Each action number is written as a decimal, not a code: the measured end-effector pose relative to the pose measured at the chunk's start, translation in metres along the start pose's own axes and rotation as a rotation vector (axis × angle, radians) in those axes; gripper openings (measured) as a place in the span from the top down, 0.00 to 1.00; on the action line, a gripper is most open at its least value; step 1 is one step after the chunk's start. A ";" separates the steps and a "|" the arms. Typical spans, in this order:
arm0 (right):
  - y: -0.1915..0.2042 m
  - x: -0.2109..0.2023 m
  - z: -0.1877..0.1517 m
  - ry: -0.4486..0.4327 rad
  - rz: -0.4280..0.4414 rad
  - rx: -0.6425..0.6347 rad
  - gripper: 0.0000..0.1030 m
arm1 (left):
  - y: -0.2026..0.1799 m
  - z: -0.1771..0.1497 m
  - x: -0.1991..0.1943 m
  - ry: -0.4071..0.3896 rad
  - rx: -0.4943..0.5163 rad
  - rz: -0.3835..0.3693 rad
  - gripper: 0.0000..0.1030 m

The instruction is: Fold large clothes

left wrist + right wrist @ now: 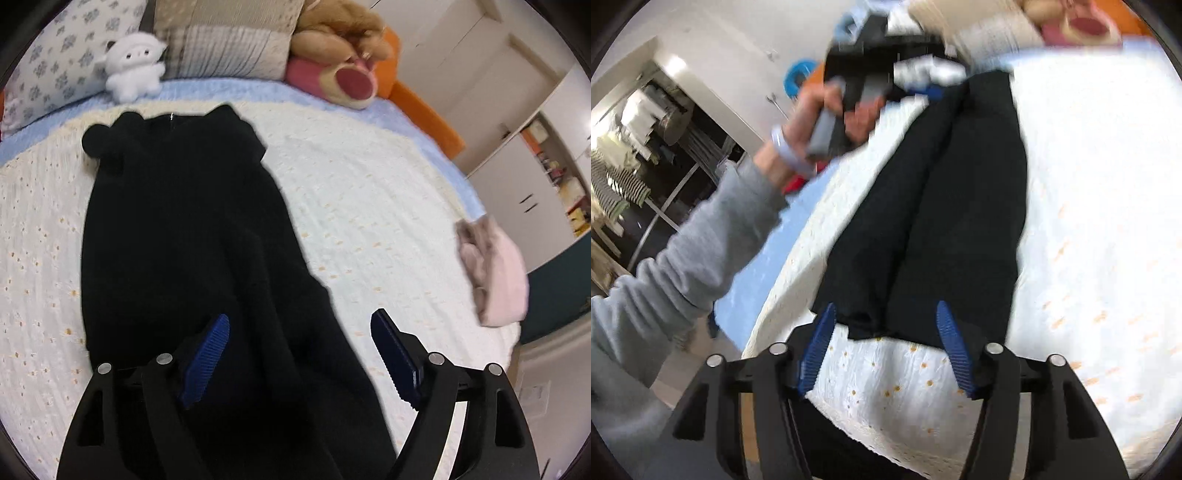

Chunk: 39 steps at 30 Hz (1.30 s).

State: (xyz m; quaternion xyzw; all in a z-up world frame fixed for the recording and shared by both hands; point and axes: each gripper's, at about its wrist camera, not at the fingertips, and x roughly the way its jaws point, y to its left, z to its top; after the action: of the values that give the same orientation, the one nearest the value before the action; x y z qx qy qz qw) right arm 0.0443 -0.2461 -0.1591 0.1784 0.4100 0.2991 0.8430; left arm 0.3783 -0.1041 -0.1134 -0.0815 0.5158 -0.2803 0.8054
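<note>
A large black hooded garment [184, 229] with round ears on the hood lies lengthwise on the white bedspread [369, 206]. My left gripper [301, 325] is open above its lower part, blue pads [207, 358] spread, holding nothing. In the right wrist view the same black garment [945, 206] runs away from me, folded narrow. My right gripper [886, 317] is open at its near hem, jaws spread, empty. The person's left hand holds the other gripper [923, 88] at the garment's far end, blurred.
A white plush toy [133, 66], pillows [229, 40] and a brown and pink plush [340, 59] line the bed's head. A folded pink garment [495, 273] sits at the bed's right edge. Cupboards [517, 184] stand beyond. The grey-sleeved arm [694, 243] crosses the left.
</note>
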 end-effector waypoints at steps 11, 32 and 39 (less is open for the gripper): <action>0.035 0.082 0.054 -0.023 0.027 -0.128 0.75 | 0.128 0.073 -0.007 -0.116 -0.232 0.218 0.26; -0.025 0.074 0.010 0.095 -0.087 -0.053 0.86 | 0.144 0.237 0.134 -0.102 -0.135 0.405 0.36; -0.040 0.071 0.004 0.087 -0.064 -0.008 0.86 | 0.140 0.226 0.153 -0.090 -0.050 0.541 0.34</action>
State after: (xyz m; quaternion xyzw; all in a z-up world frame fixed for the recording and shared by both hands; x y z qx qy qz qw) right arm 0.0957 -0.2305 -0.2199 0.1488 0.4507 0.2813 0.8340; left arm 0.6760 -0.1056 -0.1899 0.0272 0.4891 -0.0382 0.8710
